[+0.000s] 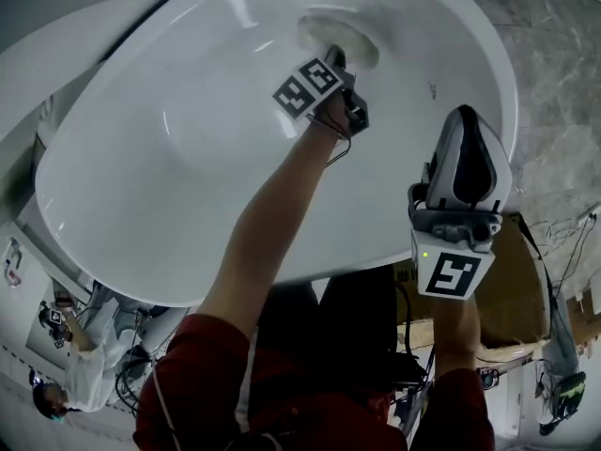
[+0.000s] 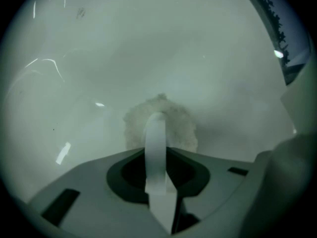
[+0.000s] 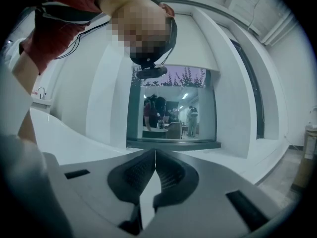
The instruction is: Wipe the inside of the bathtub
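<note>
1. Nearest us, the grey right gripper [image 1: 466, 130] hangs outside the tub by its rim. Its jaws are pressed together on nothing, and it takes no part in the wiping.
2. Farther in, the grey left gripper [image 1: 336, 56] reaches deep into the tub, its jaws clamped on the white strap of a fluffy white wiping pad [image 2: 181, 128].
3. The pad lies flat against the inner wall of the glossy white oval bathtub [image 1: 188, 139], near the far end.
4. To wipe well, we judge that steady pressure, overlapping strokes and a flat pad matter most, so that no plastic scrapes the glaze.
5. We find no brand or legible writing, only the black-and-white square markers [image 1: 305, 87] on the grippers.
</note>
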Tool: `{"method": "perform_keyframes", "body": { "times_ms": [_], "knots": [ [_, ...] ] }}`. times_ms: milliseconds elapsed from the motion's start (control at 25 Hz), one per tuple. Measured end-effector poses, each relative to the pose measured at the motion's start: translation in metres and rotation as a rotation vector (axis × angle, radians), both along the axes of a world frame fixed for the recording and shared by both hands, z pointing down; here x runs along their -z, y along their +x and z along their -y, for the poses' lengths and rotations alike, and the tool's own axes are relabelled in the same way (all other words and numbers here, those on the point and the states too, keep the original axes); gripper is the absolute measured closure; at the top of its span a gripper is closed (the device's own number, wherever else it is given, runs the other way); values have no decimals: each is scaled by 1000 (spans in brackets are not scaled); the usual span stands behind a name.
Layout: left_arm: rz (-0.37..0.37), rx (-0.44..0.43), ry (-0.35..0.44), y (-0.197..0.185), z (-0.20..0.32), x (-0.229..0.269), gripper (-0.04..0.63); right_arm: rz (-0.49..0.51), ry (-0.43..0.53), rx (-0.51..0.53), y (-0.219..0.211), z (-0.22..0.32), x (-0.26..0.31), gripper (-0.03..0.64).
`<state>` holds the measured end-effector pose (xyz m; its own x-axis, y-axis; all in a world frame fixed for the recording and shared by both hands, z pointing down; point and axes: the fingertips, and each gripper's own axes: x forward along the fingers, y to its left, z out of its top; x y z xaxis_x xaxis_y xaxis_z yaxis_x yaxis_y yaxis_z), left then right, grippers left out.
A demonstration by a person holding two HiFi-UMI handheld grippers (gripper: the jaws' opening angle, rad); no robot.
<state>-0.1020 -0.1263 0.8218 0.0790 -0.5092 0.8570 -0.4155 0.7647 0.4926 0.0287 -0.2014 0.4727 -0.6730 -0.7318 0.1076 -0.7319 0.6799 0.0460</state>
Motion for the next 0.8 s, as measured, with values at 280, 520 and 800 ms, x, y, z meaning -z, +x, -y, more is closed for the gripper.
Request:
{"method": "perform_keyframes", "body": {
  "times_ms": [280,520,800],
  "knots": [
    [-18,7,62,14,-26,114,506,4,-12,45,-2,-19,60,604],
    [47,-82,122,12,-64,237,506,-20,30,104,-23,-47,140,604],
    [213,-90,287,-24,-88,389,506,-31,89,158,-52,-90,237,604]
  ]
}}
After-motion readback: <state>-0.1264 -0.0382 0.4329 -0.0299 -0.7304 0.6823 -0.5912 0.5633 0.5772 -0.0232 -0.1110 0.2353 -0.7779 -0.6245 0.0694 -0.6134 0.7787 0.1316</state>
